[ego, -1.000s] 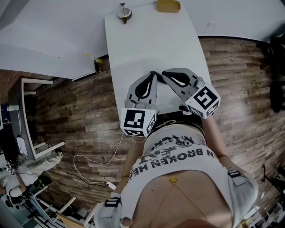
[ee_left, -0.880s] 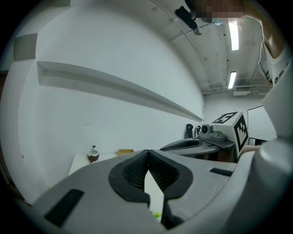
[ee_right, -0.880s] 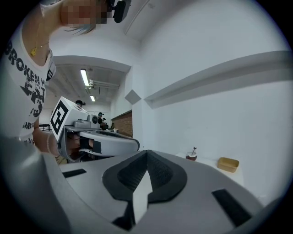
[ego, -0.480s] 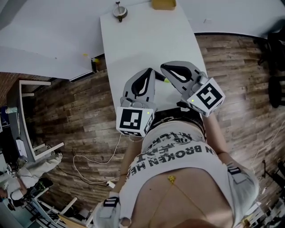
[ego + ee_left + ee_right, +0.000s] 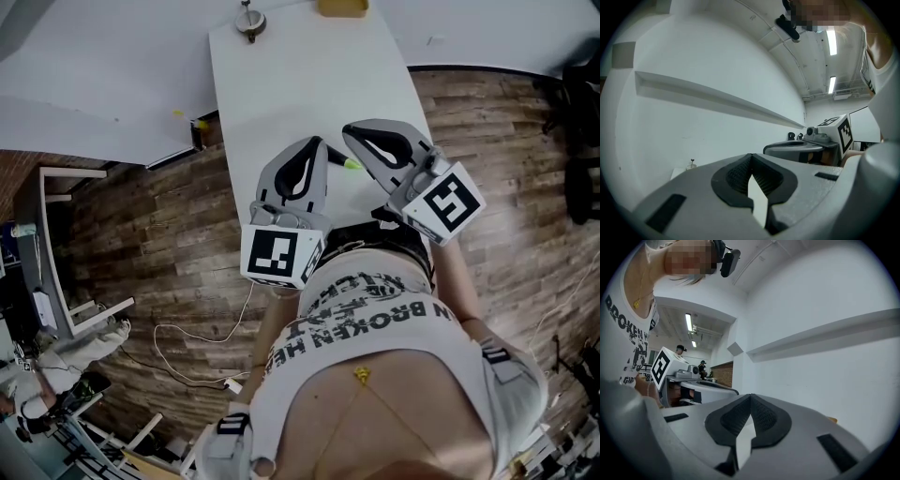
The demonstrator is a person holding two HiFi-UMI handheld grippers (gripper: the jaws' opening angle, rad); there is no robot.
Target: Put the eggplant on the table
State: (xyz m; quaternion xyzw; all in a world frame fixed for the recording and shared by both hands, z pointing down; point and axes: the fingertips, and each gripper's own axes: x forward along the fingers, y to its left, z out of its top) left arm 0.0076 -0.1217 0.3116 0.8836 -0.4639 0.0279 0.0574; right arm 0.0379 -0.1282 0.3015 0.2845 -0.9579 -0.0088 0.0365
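Over table (image 5: 300, 84), near end: left gripper (image 5: 317, 143) and right gripper (image 5: 349, 130) side by side, tips close but apart.
Left jaws: pressed together, gripping nothing.
Right jaws: pressed together, gripping nothing.
Eggplant: cannot be made out; only a small green tip (image 5: 352, 165) shows against the table top between the grippers.
Far edge: round knobbed item (image 5: 249, 21) at left corner, yellow dish (image 5: 342, 7) right of middle.
Open room: white top runs from the tips to the far edge.
Side edges: wood floor (image 5: 150, 234) on both sides.
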